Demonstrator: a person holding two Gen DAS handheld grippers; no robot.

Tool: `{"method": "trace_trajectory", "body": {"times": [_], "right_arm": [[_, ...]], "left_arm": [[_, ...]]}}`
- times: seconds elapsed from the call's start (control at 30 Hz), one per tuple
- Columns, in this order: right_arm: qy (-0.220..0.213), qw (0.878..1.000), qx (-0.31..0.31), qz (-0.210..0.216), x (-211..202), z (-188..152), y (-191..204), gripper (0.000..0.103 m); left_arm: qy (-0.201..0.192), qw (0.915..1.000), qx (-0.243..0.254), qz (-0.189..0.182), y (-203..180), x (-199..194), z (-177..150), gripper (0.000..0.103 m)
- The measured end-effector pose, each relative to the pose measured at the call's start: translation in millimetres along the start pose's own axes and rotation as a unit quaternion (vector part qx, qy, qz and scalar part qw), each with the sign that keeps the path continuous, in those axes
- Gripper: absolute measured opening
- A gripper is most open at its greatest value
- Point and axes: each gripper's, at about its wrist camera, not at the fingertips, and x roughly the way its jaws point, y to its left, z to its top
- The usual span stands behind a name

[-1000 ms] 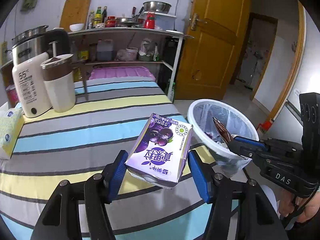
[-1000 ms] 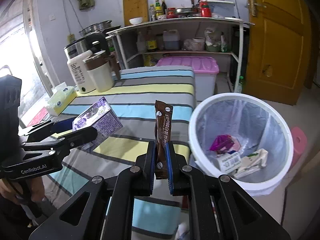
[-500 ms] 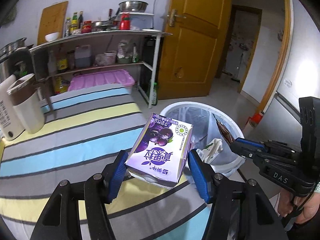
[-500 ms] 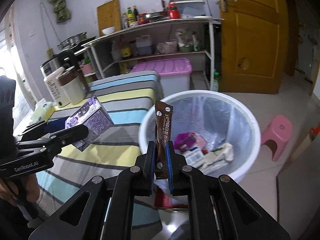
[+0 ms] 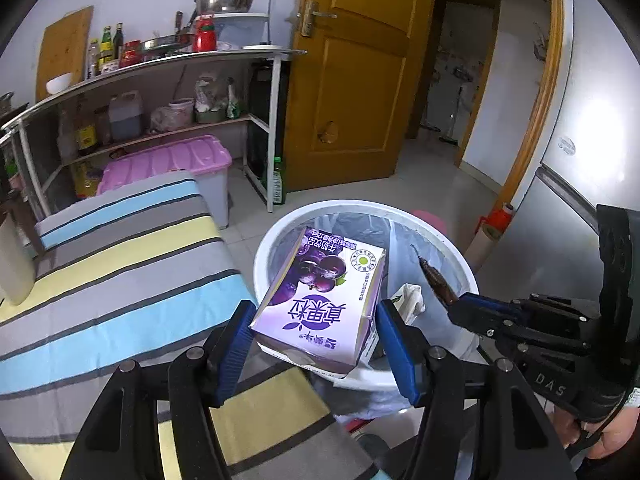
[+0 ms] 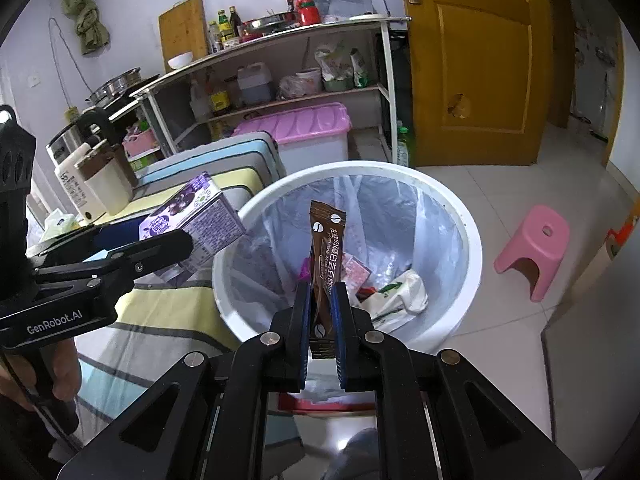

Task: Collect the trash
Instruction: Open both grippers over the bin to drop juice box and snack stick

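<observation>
Both hand-held grippers moved from over the striped bed to the bin (image 6: 472,240). Left (image 5: 316,344) pinches purple carton (image 5: 320,300), right (image 6: 323,332) pinches coffee sachet (image 6: 326,256); release w/ each fully over the rim.

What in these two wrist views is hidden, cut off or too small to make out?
- Right wrist view: the trash bin's floor and lower trash are blocked by the coffee sachet and the right claw.
- Left wrist view: the purple milk carton covers the bin's near inside.
- Left wrist view: the white appliance is cut off at the left edge.
- Right wrist view: the shelf bottles' labels are too small to read.
</observation>
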Motion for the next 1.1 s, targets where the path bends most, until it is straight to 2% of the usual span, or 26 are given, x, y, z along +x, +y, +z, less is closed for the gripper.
{"method": "trace_trajectory", "body": {"times": [0.3,0.53,0.73,0.87,1.1], "right_arm": [[0.013,1.000,0.008,-0.008,14,3,-12,0.011],[0.015,1.000,0.022,-0.012,21,5,-21,0.012],[0.013,0.999,0.026,-0.017,19,4,-23,0.015],[0.007,1.000,0.026,-0.014,13,4,-20,0.021],[-0.006,1.000,0.020,-0.011,-1,1,-10,0.022]], "left_arm": [[0.021,0.9996,0.005,-0.016,-6,33,8,0.062],[0.026,0.9994,0.002,-0.021,-6,44,9,0.062],[0.023,0.9995,-0.004,-0.024,-3,42,10,0.062],[0.017,0.9995,-0.008,-0.027,-2,33,9,0.062],[0.006,0.9996,-0.013,-0.024,2,14,0,0.062]]}}
